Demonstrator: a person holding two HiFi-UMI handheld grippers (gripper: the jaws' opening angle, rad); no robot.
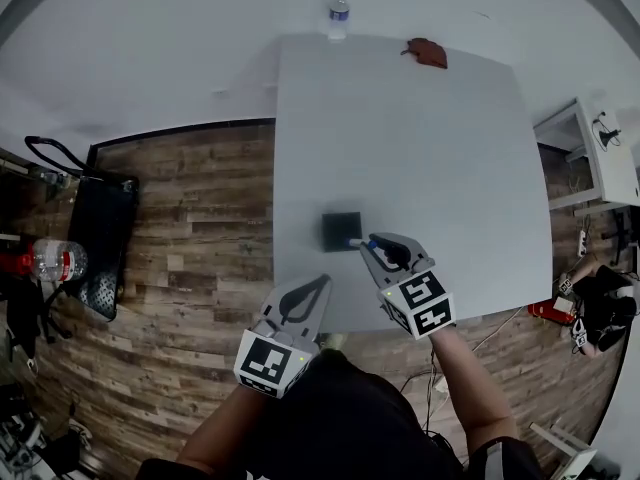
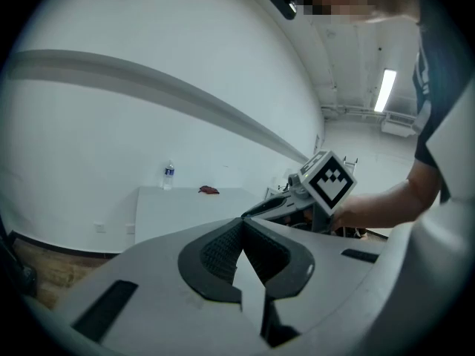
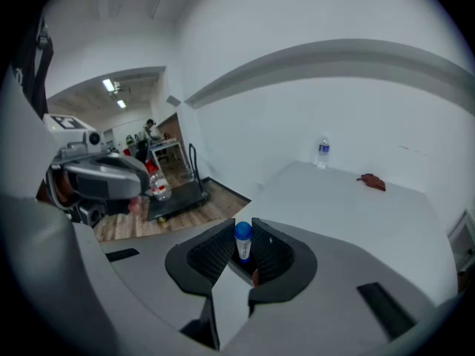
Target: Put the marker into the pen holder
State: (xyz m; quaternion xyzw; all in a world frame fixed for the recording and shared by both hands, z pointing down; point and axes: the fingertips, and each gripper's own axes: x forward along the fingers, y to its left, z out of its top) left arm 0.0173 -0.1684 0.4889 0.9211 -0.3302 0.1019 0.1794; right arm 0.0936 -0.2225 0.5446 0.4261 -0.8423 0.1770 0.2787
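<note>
A black square pen holder (image 1: pixel 340 230) stands on the white table (image 1: pixel 420 138) near its front edge. My right gripper (image 1: pixel 368 245) hangs just right of the holder, shut on a white marker with a blue cap (image 1: pixel 356 241). In the right gripper view the marker (image 3: pixel 243 241) stands between the pads (image 3: pixel 272 252), cap pointing away, with a dark edge of the holder (image 3: pixel 239 271) below it. My left gripper (image 1: pixel 306 295) hovers at the table's front edge, jaws shut with nothing between them (image 2: pixel 241 226). The left gripper view shows the right gripper (image 2: pixel 325 182) off to its right.
A water bottle (image 1: pixel 339 14) and a red-brown object (image 1: pixel 427 52) sit at the table's far edge. A black cart (image 1: pixel 98 230) stands on the wood floor to the left, and a white shelf (image 1: pixel 590 153) stands to the right.
</note>
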